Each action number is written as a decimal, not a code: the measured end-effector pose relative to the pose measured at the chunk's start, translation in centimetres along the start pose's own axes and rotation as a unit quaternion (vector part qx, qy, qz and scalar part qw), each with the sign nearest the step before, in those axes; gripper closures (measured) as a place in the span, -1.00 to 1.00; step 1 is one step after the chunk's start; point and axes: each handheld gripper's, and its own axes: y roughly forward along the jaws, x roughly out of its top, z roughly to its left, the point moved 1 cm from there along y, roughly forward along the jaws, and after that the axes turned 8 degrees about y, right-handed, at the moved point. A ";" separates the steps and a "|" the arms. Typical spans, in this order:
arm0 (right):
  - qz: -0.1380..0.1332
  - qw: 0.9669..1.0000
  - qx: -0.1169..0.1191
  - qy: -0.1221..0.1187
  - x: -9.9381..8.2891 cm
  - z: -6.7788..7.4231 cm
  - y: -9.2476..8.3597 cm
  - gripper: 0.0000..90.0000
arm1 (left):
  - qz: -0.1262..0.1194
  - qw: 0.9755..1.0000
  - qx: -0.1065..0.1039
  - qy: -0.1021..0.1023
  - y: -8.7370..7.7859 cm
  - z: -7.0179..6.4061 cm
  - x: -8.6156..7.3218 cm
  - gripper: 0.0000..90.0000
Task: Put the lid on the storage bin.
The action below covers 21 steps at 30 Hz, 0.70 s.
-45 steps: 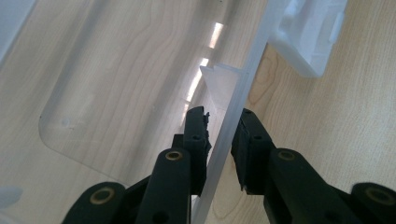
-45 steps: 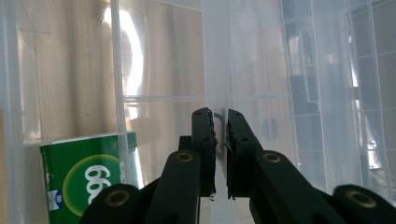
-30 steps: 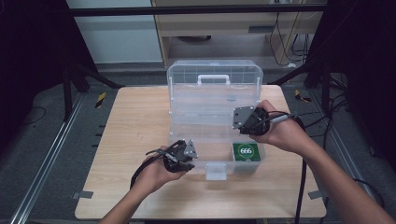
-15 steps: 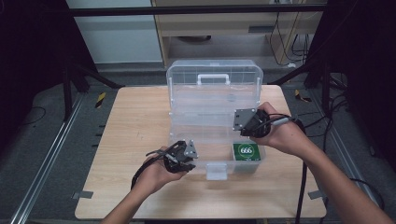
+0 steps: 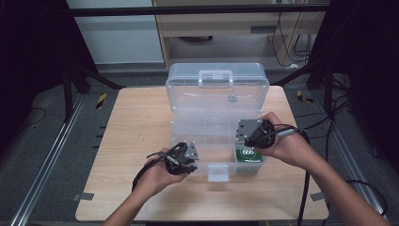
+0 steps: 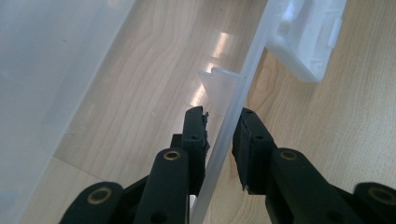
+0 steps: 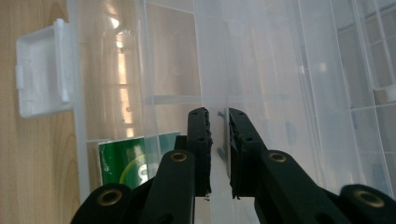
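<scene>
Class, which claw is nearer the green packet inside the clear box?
Right. The right claw sits just above the green packet; the left claw grips the box's front rim, farther away.

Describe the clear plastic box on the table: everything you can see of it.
The clear plastic box is see-through and looks like thin plastic. It sits open on the wooden table, its lid standing up at the back with a handle on top and a white latch at the front rim. Dividers split the inside; a green pack lies in the front right compartment. The left hand-held gripper straddles the front wall; the right hand-held gripper straddles a divider.
</scene>
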 end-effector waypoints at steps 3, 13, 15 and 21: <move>0.000 1.000 0.001 0.000 -0.1 0.2 0.0 0.78 | -0.001 1.000 0.000 0.003 0.0 0.0 0.0 0.66; 0.003 1.000 0.002 -0.006 -0.2 0.6 0.0 0.78 | -0.006 1.000 0.000 0.012 0.0 0.2 -0.1 0.66; 0.003 1.000 0.003 -0.007 -0.2 0.7 0.0 0.78 | -0.007 1.000 -0.001 -0.007 0.0 -0.1 -0.1 0.66; 0.003 1.000 0.004 -0.007 -0.3 0.8 0.0 0.77 | -0.008 1.000 0.000 -0.007 0.0 -0.1 -0.1 0.65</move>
